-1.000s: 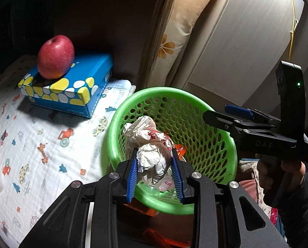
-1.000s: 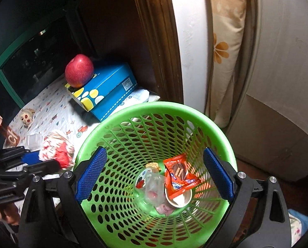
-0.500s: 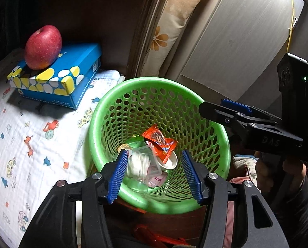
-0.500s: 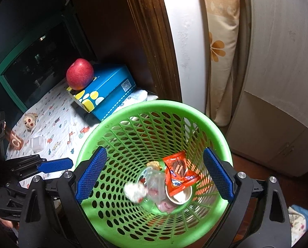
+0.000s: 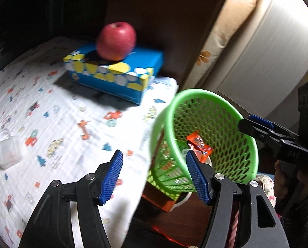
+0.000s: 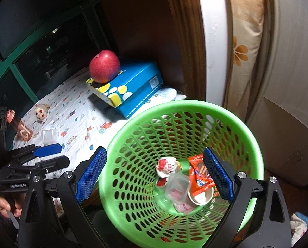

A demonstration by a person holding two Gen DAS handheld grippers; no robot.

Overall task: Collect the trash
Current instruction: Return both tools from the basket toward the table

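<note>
Both hand-held grippers empty, crumpled wrapper [image 6: 166,165] in basket [image 6: 255,144]

A green perforated plastic basket [image 6: 180,107] stands upright beside the bed's edge, holding the collected trash: a crumpled white-and-red paper wad [image 6: 166,165], an orange snack wrapper [image 6: 200,174], a clear plastic cup [image 6: 177,184] and a paper cup [image 6: 201,196] at its bottom.
</note>
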